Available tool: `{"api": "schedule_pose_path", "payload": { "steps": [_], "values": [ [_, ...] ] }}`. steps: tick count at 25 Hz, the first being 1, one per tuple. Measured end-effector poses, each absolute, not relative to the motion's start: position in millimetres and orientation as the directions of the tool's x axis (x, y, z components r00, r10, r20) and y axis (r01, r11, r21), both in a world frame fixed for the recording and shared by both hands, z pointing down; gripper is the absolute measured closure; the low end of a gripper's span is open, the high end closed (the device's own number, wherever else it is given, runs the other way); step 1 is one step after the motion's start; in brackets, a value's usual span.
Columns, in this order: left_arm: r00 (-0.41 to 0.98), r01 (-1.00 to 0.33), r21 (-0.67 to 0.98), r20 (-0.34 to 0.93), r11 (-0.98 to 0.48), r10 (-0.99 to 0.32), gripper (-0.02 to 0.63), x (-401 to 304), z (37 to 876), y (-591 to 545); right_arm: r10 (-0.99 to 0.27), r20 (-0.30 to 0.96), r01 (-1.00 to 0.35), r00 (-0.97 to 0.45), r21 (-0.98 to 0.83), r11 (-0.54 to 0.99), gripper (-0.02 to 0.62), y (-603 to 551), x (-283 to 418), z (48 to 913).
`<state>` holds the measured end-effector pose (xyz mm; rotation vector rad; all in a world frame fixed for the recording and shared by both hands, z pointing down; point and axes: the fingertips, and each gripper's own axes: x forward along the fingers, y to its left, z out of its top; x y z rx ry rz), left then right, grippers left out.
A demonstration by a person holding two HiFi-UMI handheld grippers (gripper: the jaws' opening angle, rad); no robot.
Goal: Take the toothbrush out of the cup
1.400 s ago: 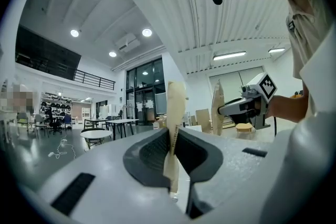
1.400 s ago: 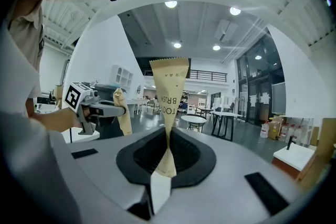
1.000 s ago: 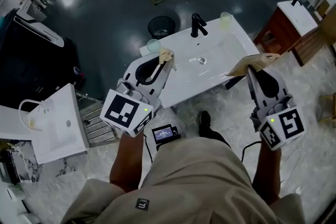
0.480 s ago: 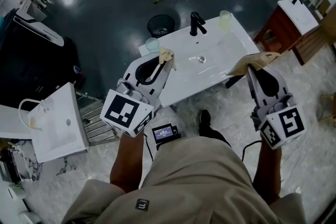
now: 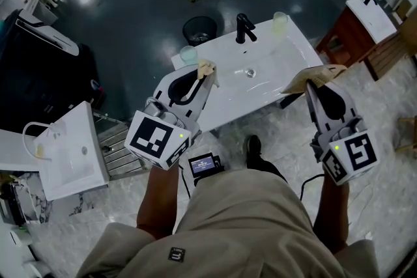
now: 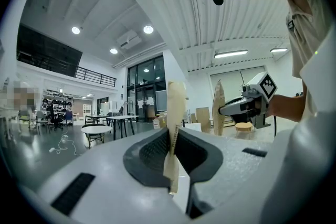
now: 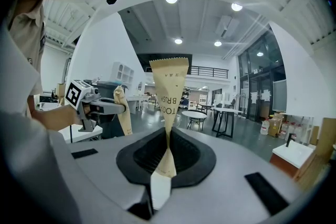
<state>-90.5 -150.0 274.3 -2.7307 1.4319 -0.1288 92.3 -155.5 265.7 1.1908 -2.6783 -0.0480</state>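
At the basin, L to R: the L gripper (image 5: 201, 72) is clamped on a torn paper scrap (image 6: 175, 107) and held up in front of the person. Below it are the white sink top (image 5: 228, 101) and a cup (image 5: 189, 55) at its left corner. Centre: black faucet (image 5: 244, 29), w/ a second cup (image 5: 280, 23) beside it. The R gripper (image 5: 308, 83) is pinched shut on a kraft wrapper (image 7: 169, 89) printed "TOOTH BRUSH". No toothbrush can be made out in either cup; too small to tell. Progress, as judged: the pull from the cup isn't begun. Both grippers are busy w/ paper, which prob. must go first.
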Motion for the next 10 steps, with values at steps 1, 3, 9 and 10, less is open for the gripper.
{"api": "schedule_pose_path", "payload": {
  "steps": [1,3,9,10],
  "values": [
    [0.567,-0.818,-0.088,0.049,-0.569,-0.823,0.577,-90.8,274.7,-150.6,-0.737,0.179,-0.73,-0.652,0.115,0.674,0.571,-156.2,91.8,266.4],
    [0.564,-0.82,-0.084,0.048,-0.566,-0.824,0.577,-92.1,276.6,-152.0,-0.736,0.182,-0.729,-0.652,0.116,0.675,0.571,-157.8,91.0,268.3],
    [0.566,-0.818,-0.085,0.054,-0.568,-0.823,0.576,-91.9,277.7,-152.7,-0.74,0.173,-0.734,-0.65,0.107,0.671,0.571,-159.2,88.9,266.9],
    [0.566,-0.818,-0.086,0.056,-0.569,-0.822,0.577,-91.6,277.7,-152.7,-0.74,0.174,-0.734,-0.65,0.106,0.67,0.571,-159.1,89.0,267.3]
  ]
}}
